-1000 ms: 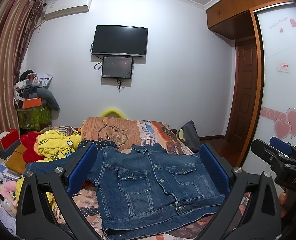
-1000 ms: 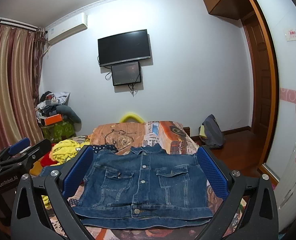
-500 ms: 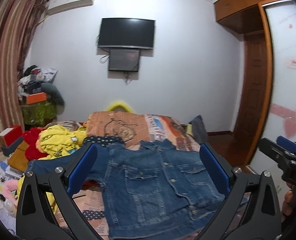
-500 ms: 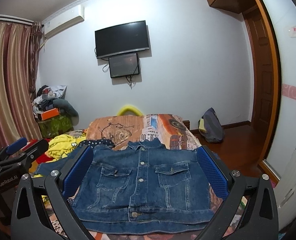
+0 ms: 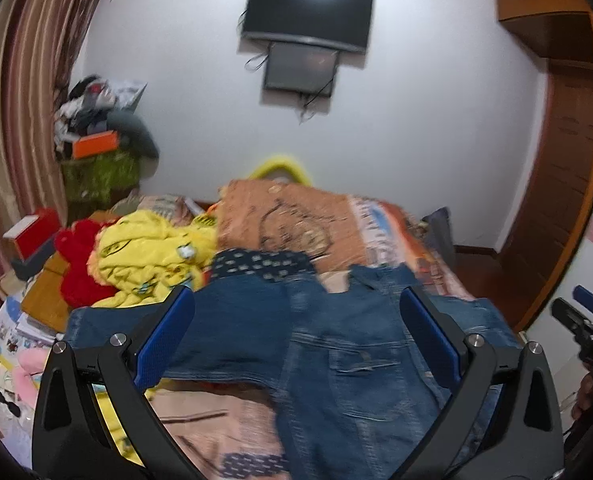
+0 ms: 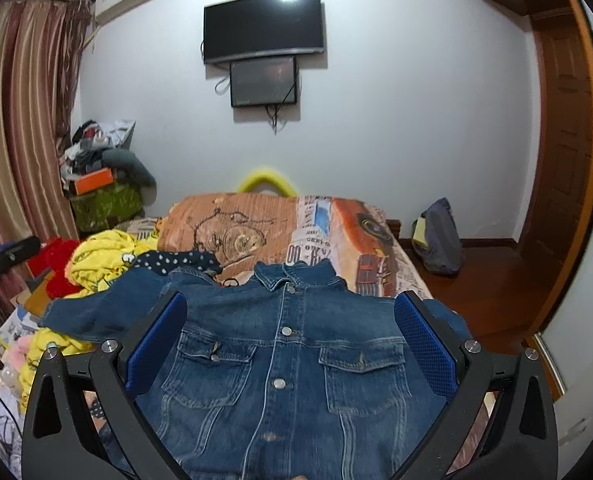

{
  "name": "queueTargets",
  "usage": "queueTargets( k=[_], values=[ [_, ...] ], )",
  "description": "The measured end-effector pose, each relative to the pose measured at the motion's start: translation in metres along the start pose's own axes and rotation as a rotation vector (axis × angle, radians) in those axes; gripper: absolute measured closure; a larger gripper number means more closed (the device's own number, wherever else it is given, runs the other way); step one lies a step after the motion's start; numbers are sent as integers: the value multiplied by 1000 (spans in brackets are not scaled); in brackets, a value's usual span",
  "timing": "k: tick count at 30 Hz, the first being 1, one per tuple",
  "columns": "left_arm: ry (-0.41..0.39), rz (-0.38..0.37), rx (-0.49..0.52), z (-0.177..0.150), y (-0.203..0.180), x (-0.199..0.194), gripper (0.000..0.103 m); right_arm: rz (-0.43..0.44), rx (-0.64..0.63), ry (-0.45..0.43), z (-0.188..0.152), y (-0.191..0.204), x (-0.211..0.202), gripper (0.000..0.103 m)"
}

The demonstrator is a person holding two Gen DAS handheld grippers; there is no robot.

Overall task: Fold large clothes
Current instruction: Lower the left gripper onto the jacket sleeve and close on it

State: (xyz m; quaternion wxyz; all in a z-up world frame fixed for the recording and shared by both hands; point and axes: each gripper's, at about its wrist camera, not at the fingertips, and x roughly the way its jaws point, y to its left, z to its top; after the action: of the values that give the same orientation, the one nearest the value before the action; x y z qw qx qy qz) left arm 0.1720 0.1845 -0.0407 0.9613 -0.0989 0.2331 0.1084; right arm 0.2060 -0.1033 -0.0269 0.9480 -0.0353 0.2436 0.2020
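Note:
A blue denim jacket (image 6: 284,364) lies front up and buttoned on the bed, collar away from me, its left sleeve (image 6: 96,312) spread out to the left. In the blurred left wrist view the jacket (image 5: 336,360) fills the lower middle. My left gripper (image 5: 296,316) is open and empty above the jacket's left half and sleeve. My right gripper (image 6: 290,320) is open and empty above the chest pockets. The right gripper also shows at the right edge of the left wrist view (image 5: 588,328).
The bed (image 6: 336,232) has a printed orange cover. A yellow garment (image 6: 100,256), a red plush (image 6: 56,264) and a dotted navy cloth (image 6: 176,260) lie left of the jacket. A cluttered shelf (image 6: 104,184) stands by the curtain. A grey bag (image 6: 440,236) sits on the wooden floor.
Both grippers have moved forward and down toward the jacket. The left one has swung left, so the sleeve and the yellow pile now show more. Both stay open.

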Motion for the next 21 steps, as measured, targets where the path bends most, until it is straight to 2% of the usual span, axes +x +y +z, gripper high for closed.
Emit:
queueTargets(
  k=[4,7,9,13,21],
  values=[
    [107,26,-54,4,48,39,0,25,-22,58,6,-1,33,0],
    [209,8,-128,-5,88,68,0,57,-6,116,6,-1,59,0],
    [284,-8,-167,-17,113,86,0,61,6,168,4,-2,77,0],
    [401,4,-228,-49,155,115,0,49,-7,281,-7,0,114,0],
    [525,4,-434,-103,225,144,0,51,-57,480,-37,8,167,0]
  ],
)
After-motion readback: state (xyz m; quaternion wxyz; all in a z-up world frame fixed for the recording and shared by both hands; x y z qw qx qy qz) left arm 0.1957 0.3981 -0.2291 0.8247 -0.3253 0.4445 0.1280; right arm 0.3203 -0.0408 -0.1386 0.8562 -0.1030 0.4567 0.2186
